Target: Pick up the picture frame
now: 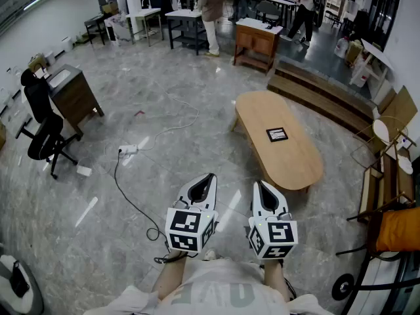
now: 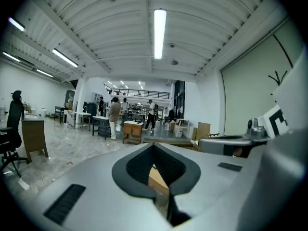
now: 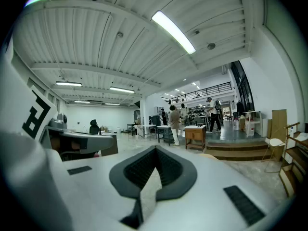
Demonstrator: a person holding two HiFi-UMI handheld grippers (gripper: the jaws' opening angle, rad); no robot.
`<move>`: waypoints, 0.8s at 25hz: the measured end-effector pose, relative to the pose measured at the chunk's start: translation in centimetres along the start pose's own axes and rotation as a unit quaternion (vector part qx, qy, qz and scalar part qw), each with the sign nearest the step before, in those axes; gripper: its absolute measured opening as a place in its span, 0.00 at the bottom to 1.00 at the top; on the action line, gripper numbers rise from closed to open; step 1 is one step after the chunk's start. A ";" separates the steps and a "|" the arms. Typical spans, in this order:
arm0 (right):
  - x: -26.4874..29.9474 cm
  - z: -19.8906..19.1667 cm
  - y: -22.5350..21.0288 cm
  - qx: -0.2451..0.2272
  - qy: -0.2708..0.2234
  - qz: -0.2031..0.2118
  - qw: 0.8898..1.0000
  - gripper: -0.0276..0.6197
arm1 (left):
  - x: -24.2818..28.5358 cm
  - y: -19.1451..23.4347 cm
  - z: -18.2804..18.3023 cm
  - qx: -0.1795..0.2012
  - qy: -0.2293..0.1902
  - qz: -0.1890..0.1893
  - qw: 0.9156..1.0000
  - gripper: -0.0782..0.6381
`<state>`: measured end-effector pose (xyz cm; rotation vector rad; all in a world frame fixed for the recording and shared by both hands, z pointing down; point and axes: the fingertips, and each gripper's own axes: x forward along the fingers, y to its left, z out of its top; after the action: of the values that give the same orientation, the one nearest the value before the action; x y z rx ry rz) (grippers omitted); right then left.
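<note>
Picture frame [image 1: 277, 134] flat on oval table [image 1: 298, 166], my one o'clock, well apart from grippers. Left gripper [image 1: 210, 176], right gripper [image 1: 257, 184]: jaws together, empty. Approach step, I judge. Next I close in, part jaws.

Picture frame [image 1: 277, 134]: black border, pale centre. Table [image 1: 298, 166]: light wood, plain. Floor [image 1: 164, 90]: grey, marbled. Left gripper [image 1: 209, 176] and right gripper [image 1: 260, 184]: white shells, black inner pads, cubes in black-and-white square markers. Office chair [image 1: 41, 120]: black. Cushion [image 1: 398, 228]: orange.
</note>
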<state>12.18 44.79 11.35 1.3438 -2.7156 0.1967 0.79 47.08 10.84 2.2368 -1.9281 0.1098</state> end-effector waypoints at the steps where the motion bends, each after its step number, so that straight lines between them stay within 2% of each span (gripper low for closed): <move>1: 0.1 0.1 -0.1 0.000 -0.002 0.000 1.000 0.05 | 0.0 0.0 0.1 -0.002 -0.001 -0.001 1.000 0.12; 13: 1.5 1.0 0.0 -0.014 -0.006 -0.012 1.000 0.05 | 0.7 2.0 1.5 -0.012 -0.018 -0.006 1.000 0.12; 20: 2.9 0.5 1.4 0.013 -0.005 -0.009 1.000 0.05 | 0.9 3.9 1.2 -0.013 -0.021 -0.013 1.000 0.12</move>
<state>9.25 43.26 11.20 1.3788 -2.7171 0.2244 -3.03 45.44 10.18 2.2646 -1.9084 0.0328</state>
